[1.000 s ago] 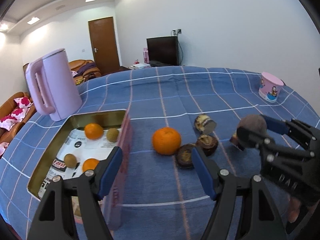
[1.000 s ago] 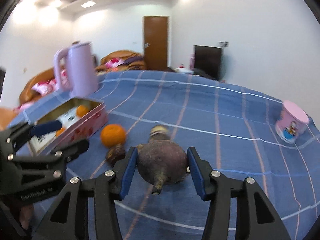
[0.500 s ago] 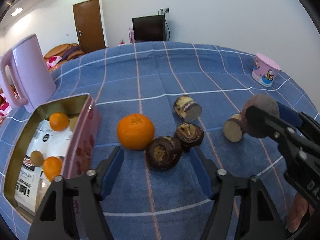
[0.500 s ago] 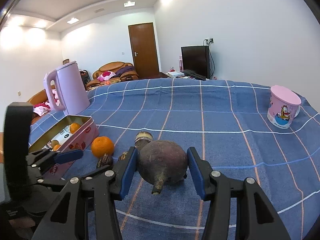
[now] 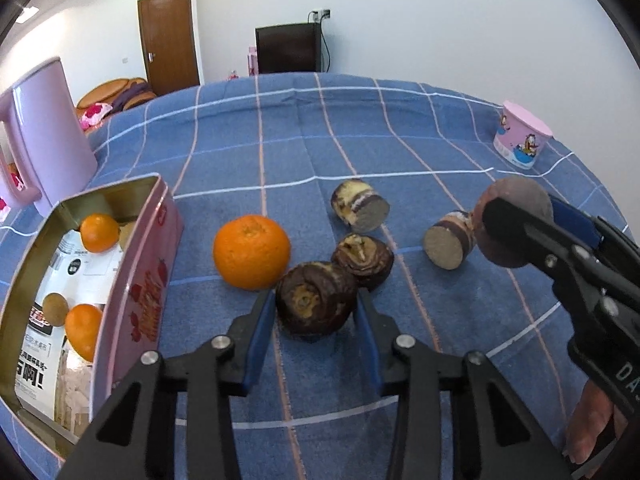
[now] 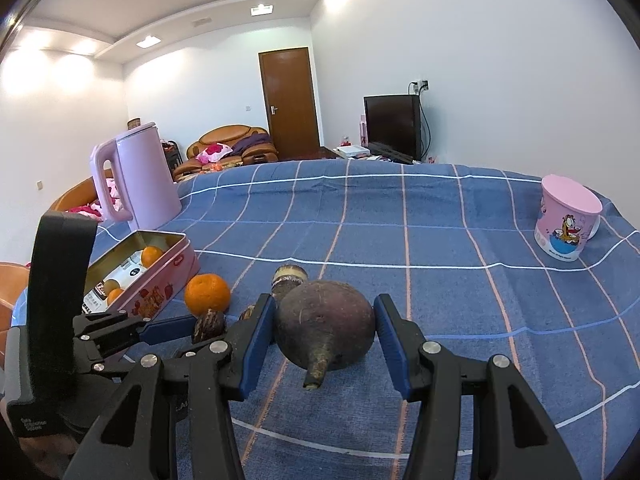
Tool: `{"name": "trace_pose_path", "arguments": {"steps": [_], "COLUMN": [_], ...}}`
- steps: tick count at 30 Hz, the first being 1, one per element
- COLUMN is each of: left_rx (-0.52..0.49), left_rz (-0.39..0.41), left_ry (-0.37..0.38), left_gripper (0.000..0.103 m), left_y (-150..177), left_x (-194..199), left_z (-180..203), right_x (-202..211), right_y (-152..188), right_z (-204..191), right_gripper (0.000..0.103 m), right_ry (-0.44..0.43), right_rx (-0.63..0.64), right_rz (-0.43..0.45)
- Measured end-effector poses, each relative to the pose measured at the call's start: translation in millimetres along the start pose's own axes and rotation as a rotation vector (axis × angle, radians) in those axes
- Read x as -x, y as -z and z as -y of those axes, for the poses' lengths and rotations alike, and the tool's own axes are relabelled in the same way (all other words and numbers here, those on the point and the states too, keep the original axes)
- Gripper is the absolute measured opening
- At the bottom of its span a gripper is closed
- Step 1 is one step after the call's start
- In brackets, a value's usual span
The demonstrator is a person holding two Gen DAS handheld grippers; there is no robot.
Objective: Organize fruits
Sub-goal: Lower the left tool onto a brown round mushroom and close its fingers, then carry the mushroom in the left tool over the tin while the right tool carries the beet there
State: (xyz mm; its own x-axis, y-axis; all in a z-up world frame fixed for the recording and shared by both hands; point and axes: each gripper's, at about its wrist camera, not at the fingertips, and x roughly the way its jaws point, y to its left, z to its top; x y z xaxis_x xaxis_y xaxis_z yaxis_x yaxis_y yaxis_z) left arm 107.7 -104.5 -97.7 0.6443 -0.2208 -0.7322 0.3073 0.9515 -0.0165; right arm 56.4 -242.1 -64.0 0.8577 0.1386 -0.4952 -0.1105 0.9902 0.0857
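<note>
Two hand-held grippers over a table (image 5: 400,128) spread with blue checked cloth. The left hand-held gripper (image 5: 316,312) had its blue pads on either side of a dark, cut root piece (image 5: 316,300) lying just beside the large orange (image 5: 251,252); whether the pads actually pressed it could not be told. The right hand-held gripper (image 6: 325,334) pinched a round, dark purple root (image 6: 325,326) across its widest girth, tail pointing toward the camera. An open pink tin (image 5: 154,280) at the left already held small oranges and kiwis. Judged by appearance, both roots were firm, dense and rough-skinned, unlikely to slip or bruise; the orange was softer and would suit a gentler hold across its middle.
</note>
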Motion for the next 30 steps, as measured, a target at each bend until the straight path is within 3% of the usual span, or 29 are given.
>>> {"name": "trace_pose_path", "arguments": {"steps": [9,30], "left_rx": [-0.034,0.003], "left_rz": [0.103,0.203], "left_ry": [-0.07,-0.102], "left_gripper": [0.042,0.042], "left_y": [1.1,4.1], "left_x": [19.4,36.8], "left_z": [5.6,-1.2], "right_x": [5.0,20.3], "right_y": [1.3,4.5], "right_z": [-1.9,-5.8], "right_gripper": [0.053,0.053], "right_ry": [0.007,0.006], "right_rx": [0.007,0.033], "right_rz": [0.023,0.094]}}
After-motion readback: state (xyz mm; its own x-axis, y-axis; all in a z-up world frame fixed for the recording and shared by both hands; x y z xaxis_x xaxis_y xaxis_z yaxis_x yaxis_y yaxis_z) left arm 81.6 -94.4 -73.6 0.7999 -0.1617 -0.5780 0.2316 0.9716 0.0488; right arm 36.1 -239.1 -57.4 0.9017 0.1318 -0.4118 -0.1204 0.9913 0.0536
